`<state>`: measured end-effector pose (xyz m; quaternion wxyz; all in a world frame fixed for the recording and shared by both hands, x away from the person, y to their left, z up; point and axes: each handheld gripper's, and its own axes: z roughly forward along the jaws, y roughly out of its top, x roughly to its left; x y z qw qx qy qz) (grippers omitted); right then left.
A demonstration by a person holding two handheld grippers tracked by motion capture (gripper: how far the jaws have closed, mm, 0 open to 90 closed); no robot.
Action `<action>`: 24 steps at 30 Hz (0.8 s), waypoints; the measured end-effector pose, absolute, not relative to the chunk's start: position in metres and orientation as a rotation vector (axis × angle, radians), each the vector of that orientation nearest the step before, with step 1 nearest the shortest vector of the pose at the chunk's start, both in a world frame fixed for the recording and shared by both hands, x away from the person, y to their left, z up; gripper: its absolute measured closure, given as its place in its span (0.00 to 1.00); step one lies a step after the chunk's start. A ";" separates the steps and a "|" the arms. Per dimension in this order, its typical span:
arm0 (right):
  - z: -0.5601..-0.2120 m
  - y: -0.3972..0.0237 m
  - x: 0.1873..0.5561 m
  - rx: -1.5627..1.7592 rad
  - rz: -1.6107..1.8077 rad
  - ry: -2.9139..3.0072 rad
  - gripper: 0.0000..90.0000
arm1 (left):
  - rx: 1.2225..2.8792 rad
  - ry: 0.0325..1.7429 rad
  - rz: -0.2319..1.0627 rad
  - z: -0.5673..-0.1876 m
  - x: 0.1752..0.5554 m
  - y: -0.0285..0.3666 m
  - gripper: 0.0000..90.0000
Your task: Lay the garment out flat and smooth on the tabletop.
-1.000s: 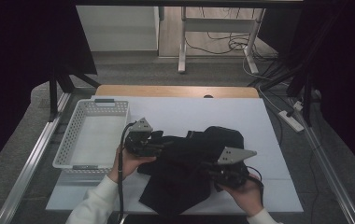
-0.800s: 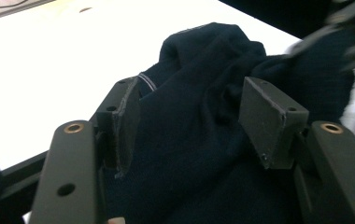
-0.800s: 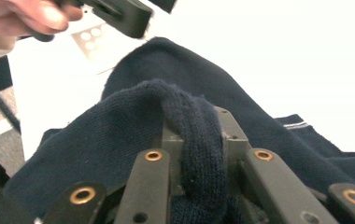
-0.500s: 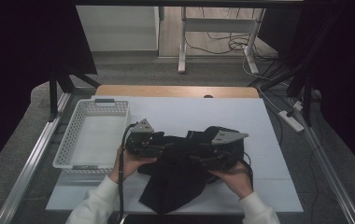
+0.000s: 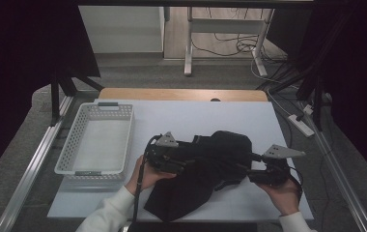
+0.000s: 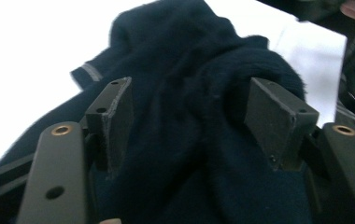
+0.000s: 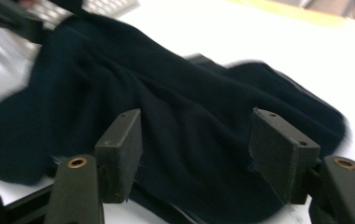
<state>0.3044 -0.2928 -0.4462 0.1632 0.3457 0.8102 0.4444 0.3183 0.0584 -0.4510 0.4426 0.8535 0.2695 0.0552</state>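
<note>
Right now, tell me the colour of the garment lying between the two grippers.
The garment is dark navy blue with a thin pale stripe near one edge, which shows best in the left gripper view.

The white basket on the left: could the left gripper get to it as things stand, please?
Probably yes: the left gripper is at the dark garment, jaws apart, and bare table lies between it and the white basket.

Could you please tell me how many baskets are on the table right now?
1. The white basket sits at the table's left side, beside the dark garment. Its corner also shows in the right gripper view. The garment could hide small things, not another basket.
</note>
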 end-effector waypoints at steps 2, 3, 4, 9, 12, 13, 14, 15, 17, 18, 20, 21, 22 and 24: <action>-0.450 -0.304 0.307 1.019 1.242 2.293 0.39 | 2.134 0.647 0.130 -0.452 0.317 0.052 0.37; -0.451 -0.308 0.308 1.035 1.234 2.286 0.39 | 2.142 0.644 0.129 -0.453 0.317 0.048 0.37; -0.453 -0.311 0.309 1.048 1.227 2.280 0.39 | 2.153 0.640 0.123 -0.455 0.317 0.045 0.37; -0.462 -0.319 0.314 1.088 1.221 2.280 0.39 | 2.196 0.620 0.100 -0.465 0.319 0.034 0.52; -0.468 -0.318 0.317 1.095 1.197 2.300 0.39 | 2.194 0.601 0.101 -0.469 0.320 0.032 0.88; -0.468 -0.318 0.317 1.095 1.197 2.300 0.39 | 2.194 0.601 0.101 -0.469 0.320 0.032 0.92; -0.469 -0.317 0.317 1.094 1.192 2.306 0.39 | 2.196 0.597 0.102 -0.469 0.321 0.034 0.92; -0.471 -0.316 0.317 1.089 1.180 2.314 0.39 | 2.177 0.599 0.116 -0.465 0.321 0.039 0.94; -0.471 -0.316 0.317 1.085 1.179 2.316 0.39 | 2.165 0.605 0.126 -0.461 0.321 0.044 0.94; -0.470 -0.317 0.317 1.077 1.191 2.319 0.39 | 2.146 0.613 0.135 -0.458 0.322 0.049 0.94; -0.470 -0.317 0.316 1.071 1.195 2.317 0.39 | 2.109 0.626 0.151 -0.448 0.323 0.062 0.95; -0.469 -0.316 0.316 1.064 1.202 2.319 0.39 | 2.089 0.637 0.162 -0.444 0.324 0.069 0.95; -0.469 -0.316 0.315 1.054 1.207 2.321 0.39 | 2.065 0.653 0.173 -0.439 0.326 0.077 0.95; -0.468 -0.313 0.314 1.025 1.218 2.334 0.39 | 2.028 0.687 0.189 -0.433 0.329 0.091 0.95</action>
